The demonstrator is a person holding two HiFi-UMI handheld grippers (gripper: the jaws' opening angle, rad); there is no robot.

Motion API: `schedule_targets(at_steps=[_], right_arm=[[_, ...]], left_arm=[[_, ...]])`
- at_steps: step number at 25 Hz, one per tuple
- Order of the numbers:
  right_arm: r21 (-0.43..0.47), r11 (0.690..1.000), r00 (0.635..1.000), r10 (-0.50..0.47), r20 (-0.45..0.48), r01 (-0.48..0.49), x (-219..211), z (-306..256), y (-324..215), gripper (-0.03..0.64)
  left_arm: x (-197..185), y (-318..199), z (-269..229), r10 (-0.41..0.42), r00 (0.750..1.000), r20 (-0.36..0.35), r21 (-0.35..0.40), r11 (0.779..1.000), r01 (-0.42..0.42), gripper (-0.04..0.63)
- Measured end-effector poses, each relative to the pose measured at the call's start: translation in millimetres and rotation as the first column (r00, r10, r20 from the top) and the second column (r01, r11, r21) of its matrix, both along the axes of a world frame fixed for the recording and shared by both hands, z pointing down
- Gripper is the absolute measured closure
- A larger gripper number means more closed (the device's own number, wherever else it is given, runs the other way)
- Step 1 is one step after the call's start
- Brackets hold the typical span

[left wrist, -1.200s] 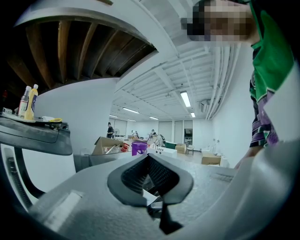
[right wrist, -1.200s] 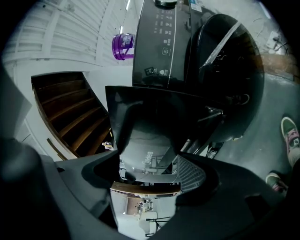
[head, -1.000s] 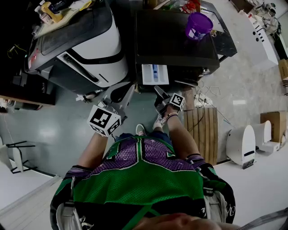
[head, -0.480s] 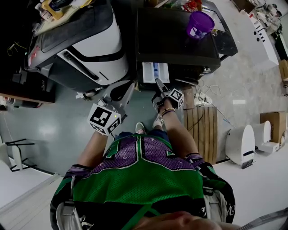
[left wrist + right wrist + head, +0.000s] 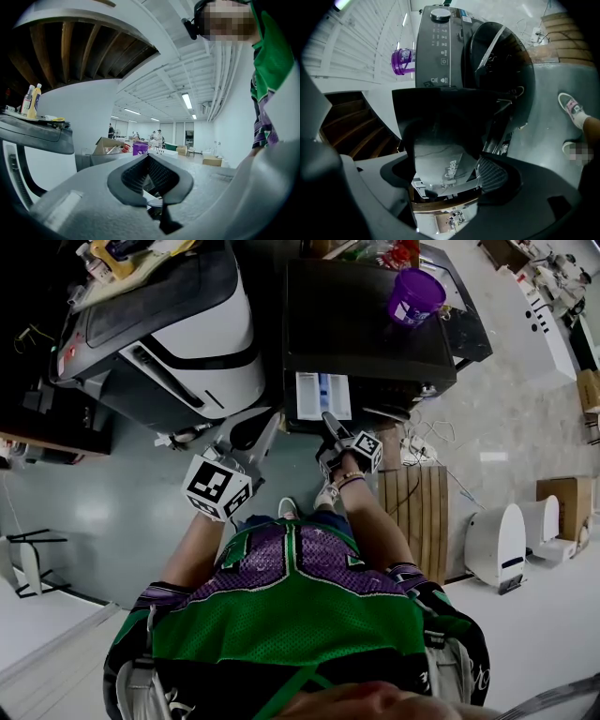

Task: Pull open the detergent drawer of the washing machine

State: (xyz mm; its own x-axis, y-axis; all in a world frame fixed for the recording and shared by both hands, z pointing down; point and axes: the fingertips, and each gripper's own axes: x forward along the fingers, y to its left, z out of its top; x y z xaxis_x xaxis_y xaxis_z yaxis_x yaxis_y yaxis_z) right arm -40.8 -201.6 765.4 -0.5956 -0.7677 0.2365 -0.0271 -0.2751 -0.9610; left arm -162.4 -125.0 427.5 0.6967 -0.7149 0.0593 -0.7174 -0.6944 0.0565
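Observation:
The dark washing machine [image 5: 366, 324] stands ahead of me, its white detergent drawer [image 5: 322, 395] pulled out of the front. My right gripper [image 5: 328, 418] has its tips at the drawer's front edge. In the right gripper view the drawer's grey front panel [image 5: 440, 164] lies between the wide jaws of that gripper [image 5: 450, 173]; they are closing, and I see no pad pressing on it. My left gripper [image 5: 272, 427] hangs to the left of the drawer, apart from it. In its own view the left gripper [image 5: 149, 159] has its pads meeting at the tips, with nothing in them.
A purple cup [image 5: 414, 293] stands on top of the washer. A white and black machine [image 5: 187, 343] stands close on the left. A wooden pallet [image 5: 417, 512] lies on the floor to the right. The washer's round dark door [image 5: 501, 70] is below the drawer.
My right gripper has moved up to the drawer's front edge and rolled a little. The left gripper has kept still. The drawer stays pulled out.

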Motion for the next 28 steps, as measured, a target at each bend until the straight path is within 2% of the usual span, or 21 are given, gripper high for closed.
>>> schedule_targets(at_steps=[6,11,16,19,24,28], right_arm=[[0.016,1.000,1.000,-0.013,-0.021,0.013,-1.0,-7.4,-0.4,0.209],[0.032,0.992,0.987,-0.118,-0.106,0.122,-6.7,-5.5,5.2,0.199],[0.022,0.983,0.971,-0.177,-0.159,0.183,1.0,-6.2,17.3,0.190],[0.014,0.977,0.958,-0.205,-0.203,0.212,14.4,-5.6,24.7,0.189],[0.001,0.978,0.940,-0.199,-0.277,0.208,56.0,-3.9,30.3,0.187],[0.023,0.965,0.891,-0.232,-0.390,0.261,84.4,-10.2,22.6,0.187]], left_arm=[[1.5,-1.4,-0.8,0.003,1.000,-0.006,0.002,1.000,-0.003,0.578],[0.1,-3.4,-4.1,0.000,1.000,-0.007,0.011,1.000,0.000,0.578],[-0.7,-9.4,-4.0,-0.002,0.999,-0.044,-0.004,1.000,0.002,0.578],[2.1,-15.7,-4.5,0.005,0.998,-0.064,-0.008,1.000,-0.006,0.578],[12.8,-32.3,1.5,0.007,0.998,-0.069,-0.012,1.000,-0.008,0.578],[26.0,-46.3,2.3,-0.009,0.999,-0.044,0.000,1.000,0.009,0.578]])
